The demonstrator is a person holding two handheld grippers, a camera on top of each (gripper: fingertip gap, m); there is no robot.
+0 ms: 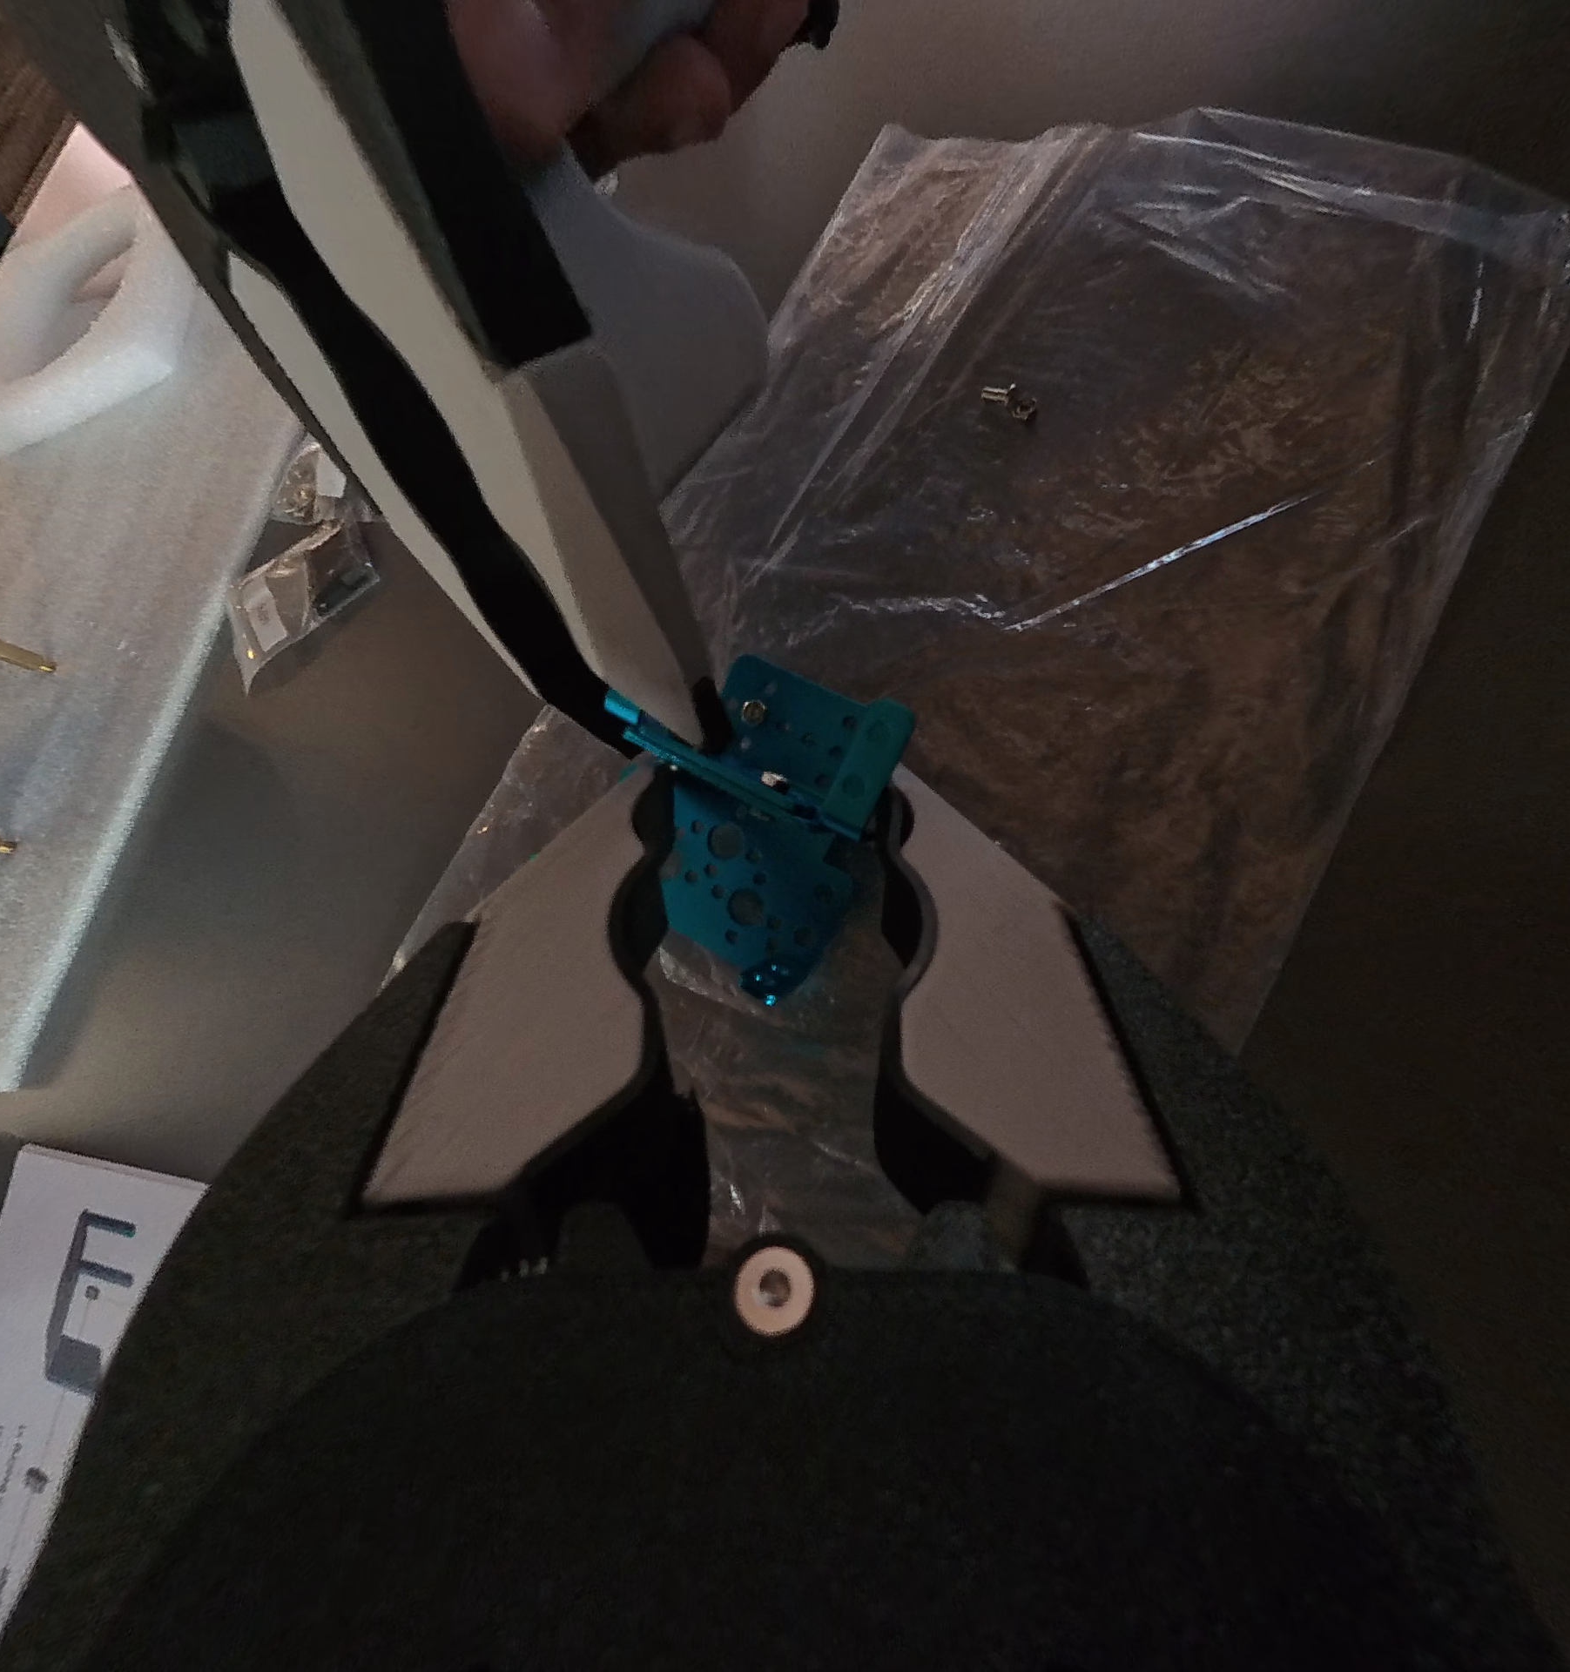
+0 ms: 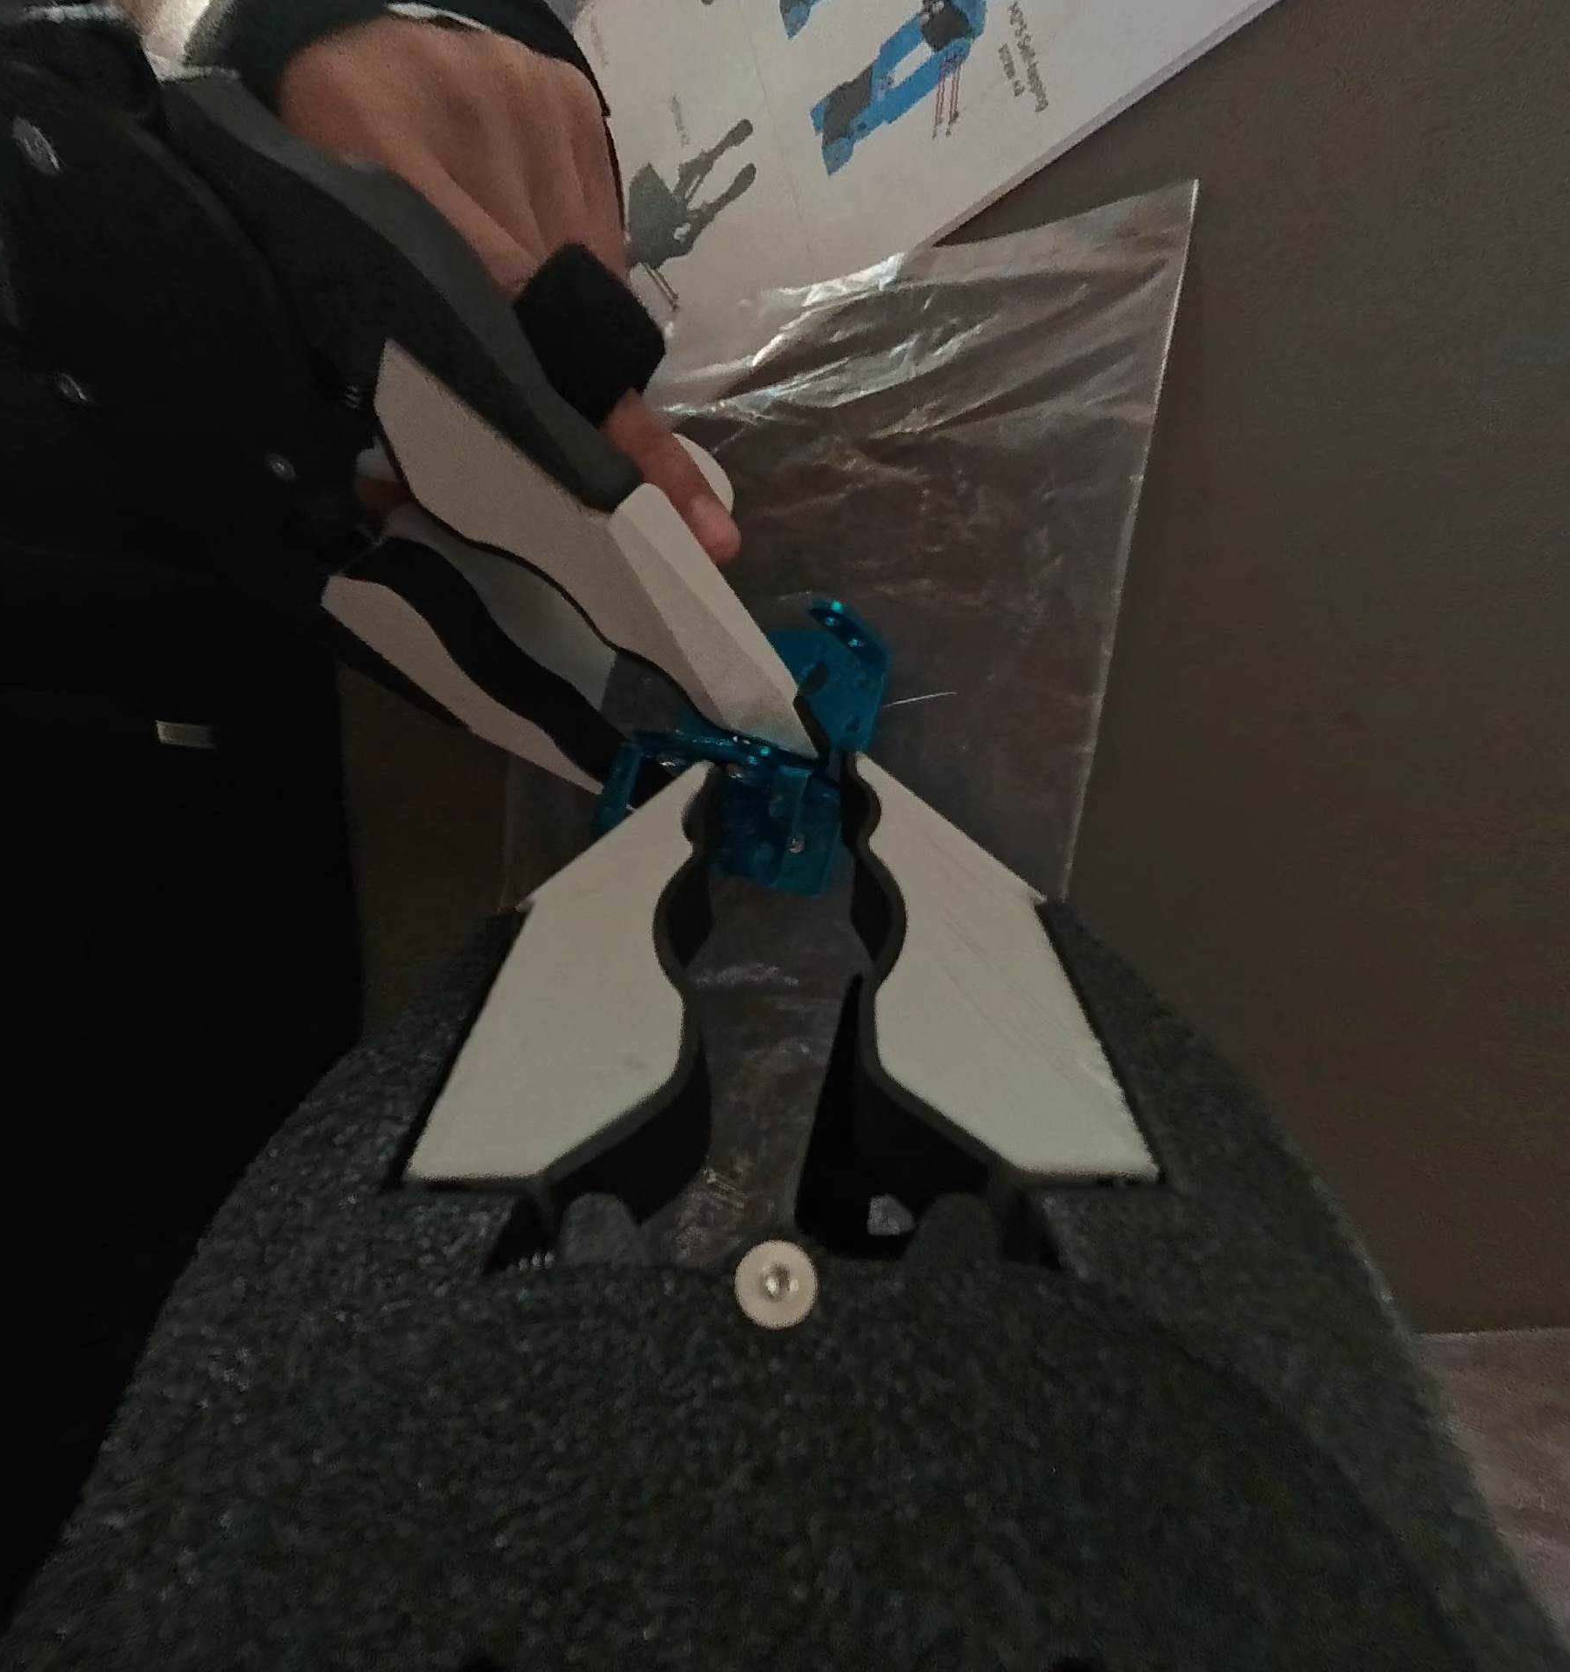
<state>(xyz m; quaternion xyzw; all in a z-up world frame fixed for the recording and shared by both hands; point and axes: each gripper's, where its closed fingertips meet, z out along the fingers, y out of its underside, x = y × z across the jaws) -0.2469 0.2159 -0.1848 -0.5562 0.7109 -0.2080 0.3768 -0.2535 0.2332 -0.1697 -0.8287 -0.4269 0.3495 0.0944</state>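
Left wrist view: the dark textured body of the left gripper (image 1: 767, 814) fills the lower frame. Its two pale fingers (image 1: 528, 1022) are closed on the sides of a blue bracket assembly (image 1: 745, 896), perforated metal held at frame centre above a clear plastic bag (image 1: 1170, 452). The right gripper (image 1: 663, 733) enters from the upper left under a hand (image 1: 618, 72), with its tips nipping the assembly's upper bar. Two small screws (image 1: 1009, 400) lie on the bag at upper right. At the left edge are a white foam block (image 1: 66, 353), small parts bags (image 1: 301, 579) and brass standoffs (image 1: 3, 651). A printed sheet (image 1: 39, 1357) lies at lower left on the grey table (image 1: 1487, 814). Right wrist view: the right gripper (image 2: 776, 787) body is nearest, its fingers (image 2: 582, 995) drawn in around the blue bracket assembly (image 2: 781, 841) at centre, contact near the tips only. The left gripper (image 2: 699, 755) reaches in from the upper left and clamps the same piece; the hand (image 2: 464, 163) holding it wears a black strap. Handling judgement: both holds look shallow, on thin hard metal, so even pressure and a steady counter-hold would be wise, with no twisting between the two grips. Writing: the sheet (image 2: 853, 109) at top centre carries blue and grey drawings with small captions, not reproduced here. No brand mark is discernible on either gripper or on the bag (image 2: 989, 543).
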